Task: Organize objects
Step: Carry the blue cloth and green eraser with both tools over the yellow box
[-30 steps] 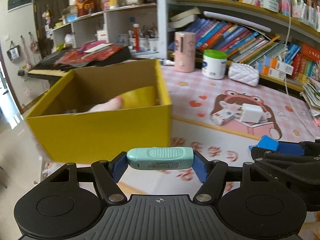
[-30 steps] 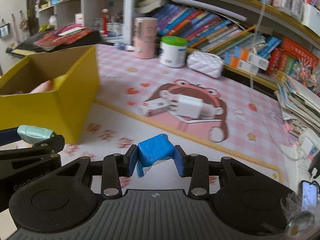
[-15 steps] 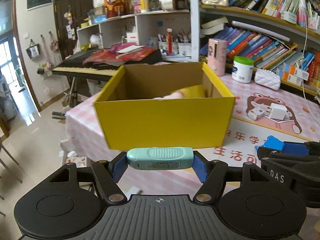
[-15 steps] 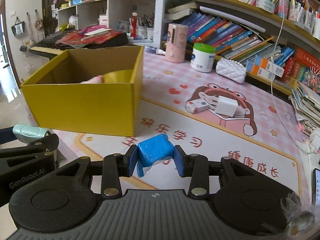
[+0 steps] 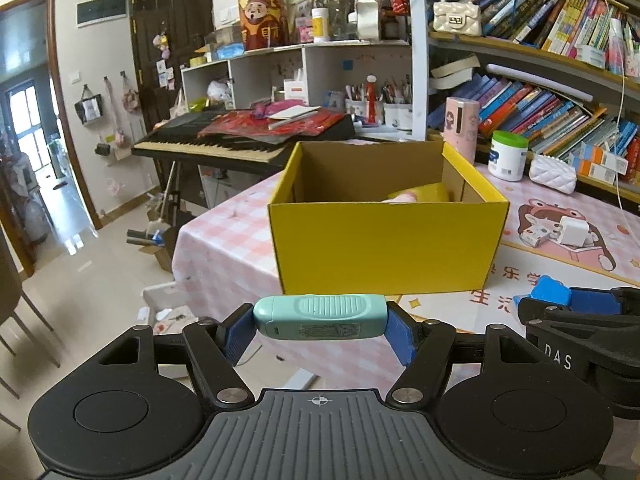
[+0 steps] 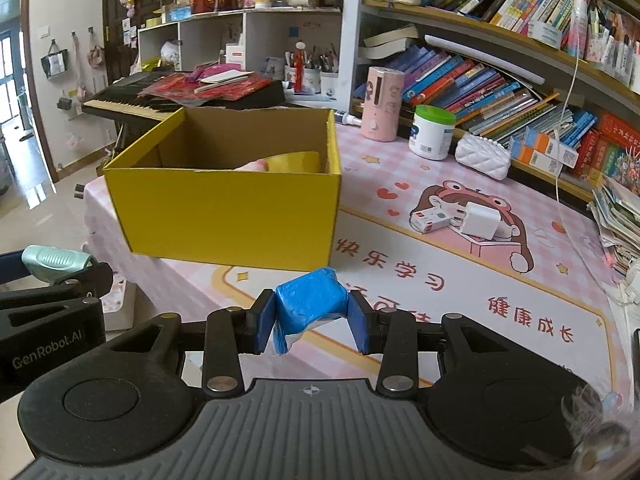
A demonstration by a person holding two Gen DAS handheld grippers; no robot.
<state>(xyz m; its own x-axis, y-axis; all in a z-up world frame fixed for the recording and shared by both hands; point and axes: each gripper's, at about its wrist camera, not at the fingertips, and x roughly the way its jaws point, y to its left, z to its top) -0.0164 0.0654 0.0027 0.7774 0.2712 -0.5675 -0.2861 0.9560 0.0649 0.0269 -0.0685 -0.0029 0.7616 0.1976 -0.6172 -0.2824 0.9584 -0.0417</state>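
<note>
My left gripper (image 5: 320, 320) is shut on a mint-green oblong case (image 5: 320, 317), held crosswise between the blue pads. My right gripper (image 6: 311, 318) is shut on a small blue packet (image 6: 310, 300); it also shows at the right edge of the left wrist view (image 5: 548, 292). An open yellow cardboard box (image 5: 384, 240) stands ahead on the pink tablecloth, with a pink and a yellow item (image 5: 420, 194) inside. Both grippers hover short of the box's near wall (image 6: 224, 220), off the table's front edge. The green case (image 6: 54, 258) shows at the left of the right wrist view.
A white charger (image 6: 482, 220) and a small white box (image 6: 434, 220) lie on the cartoon mat right of the box. A pink canister (image 6: 382, 104), white jar (image 6: 432, 132) and white quilted purse (image 6: 484, 156) stand before bookshelves. A keyboard (image 5: 240, 140) sits behind; the floor drops away at left.
Both grippers have drawn back from the box and table, so the box looks smaller and farther. Each still holds its item the same way.
</note>
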